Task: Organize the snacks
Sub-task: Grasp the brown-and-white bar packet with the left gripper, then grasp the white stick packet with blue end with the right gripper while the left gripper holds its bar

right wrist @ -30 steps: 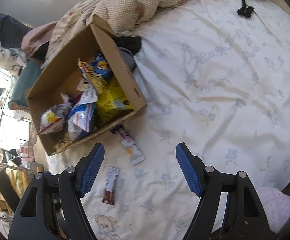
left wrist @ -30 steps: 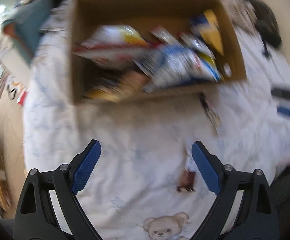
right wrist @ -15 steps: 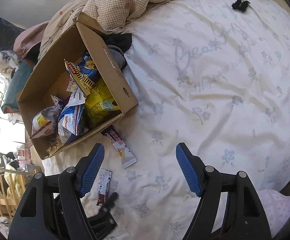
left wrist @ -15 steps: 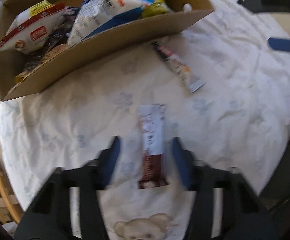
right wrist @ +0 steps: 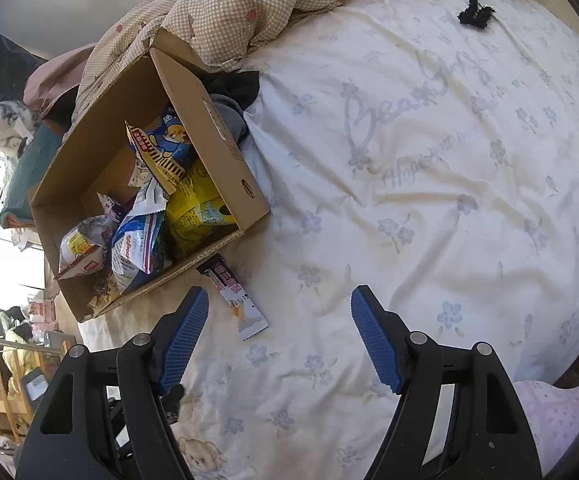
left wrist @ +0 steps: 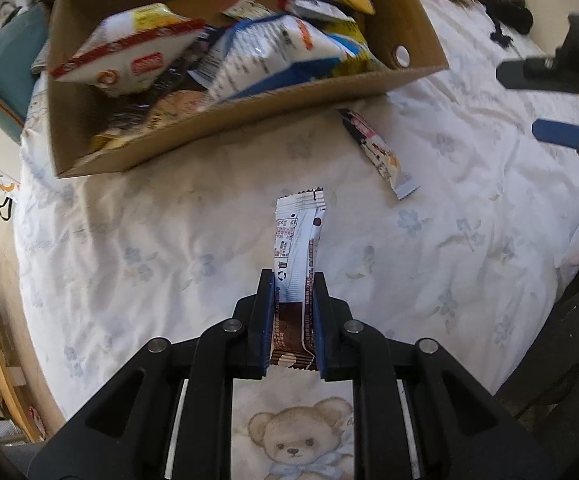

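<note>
Snacks are spread between a cardboard box (left wrist: 421, 68) and the white flower-printed bedsheet (left wrist: 149, 248) on which it stands. A slim bar in a white and brown wrapper (left wrist: 297, 256) is clamped at its brown near end between the blue pads of the left gripper (left wrist: 292, 320), whose jaws are drawn in tight against the wrapper's two sides; the white far end sticks out beyond the fingertips toward the box. A teddy bear print (left wrist: 293, 440) is seen on the sheet just below this gripper.

A second bar with a dark and orange wrapper (right wrist: 233, 296) lies flat on the sheet, just beside the near wall of the box and to the right of the held bar. The box is packed with bags: a red-edged white one (left wrist: 129, 52) at the left, a blue and white one (left wrist: 265, 56) in the middle, and a yellow one (right wrist: 197, 208) against the right wall.

The right gripper (right wrist: 277, 336) is held wide open above the sheet, with nothing between its pads; the second bar lies just beyond its left fingertip. A checked quilt (right wrist: 249, 4) is bunched at the far side of the box.
</note>
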Tool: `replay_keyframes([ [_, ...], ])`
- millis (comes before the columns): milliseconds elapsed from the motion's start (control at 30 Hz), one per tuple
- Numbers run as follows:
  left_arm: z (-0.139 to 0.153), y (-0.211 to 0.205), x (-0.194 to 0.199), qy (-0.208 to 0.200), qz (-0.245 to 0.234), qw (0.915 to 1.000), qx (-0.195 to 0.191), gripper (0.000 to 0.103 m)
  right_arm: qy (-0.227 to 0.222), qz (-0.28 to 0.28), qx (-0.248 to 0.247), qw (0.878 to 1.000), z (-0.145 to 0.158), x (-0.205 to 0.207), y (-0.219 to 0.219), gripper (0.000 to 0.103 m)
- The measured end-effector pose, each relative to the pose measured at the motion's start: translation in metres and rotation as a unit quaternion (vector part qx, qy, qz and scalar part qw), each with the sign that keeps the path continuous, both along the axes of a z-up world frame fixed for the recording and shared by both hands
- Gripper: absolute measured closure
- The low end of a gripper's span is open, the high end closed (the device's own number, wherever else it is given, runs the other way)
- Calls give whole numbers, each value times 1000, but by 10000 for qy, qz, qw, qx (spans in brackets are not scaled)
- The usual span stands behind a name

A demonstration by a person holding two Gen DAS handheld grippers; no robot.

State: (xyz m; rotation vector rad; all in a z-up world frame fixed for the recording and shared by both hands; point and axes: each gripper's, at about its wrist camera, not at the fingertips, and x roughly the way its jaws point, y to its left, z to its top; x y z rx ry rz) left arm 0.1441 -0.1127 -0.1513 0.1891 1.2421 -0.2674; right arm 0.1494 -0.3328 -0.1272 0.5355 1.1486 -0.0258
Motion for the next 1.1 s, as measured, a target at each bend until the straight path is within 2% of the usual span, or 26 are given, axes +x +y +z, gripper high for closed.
replay_keyframes([
  [300, 37, 48, -4, -259, 628, 9975, -209, 89, 5, 266, -265, 9993, 1, -4, 16, 26],
  [667, 77, 108, -11, -515, 1453, 9864, -570, 89, 144, 407, -309, 9986, -9, 2, 26, 26],
  [767, 80, 113, -11, -528, 1604, 9831, -708, 89, 242, 556, -435, 9972, -16, 10, 38, 26],
  [833, 79, 112, -10, -581, 1639, 9827, -631, 89, 325, 674, -519, 9958, -22, 16, 48, 26],
  [1033, 75, 112, -3, -421, 1773, 9798, -827, 89, 555, 1186, -1001, 9863, -45, 40, 84, 26],
  [1100, 72, 110, 0, -361, 1781, 9795, -870, 89, 629, 1328, -995, 9841, -55, 47, 93, 26],
])
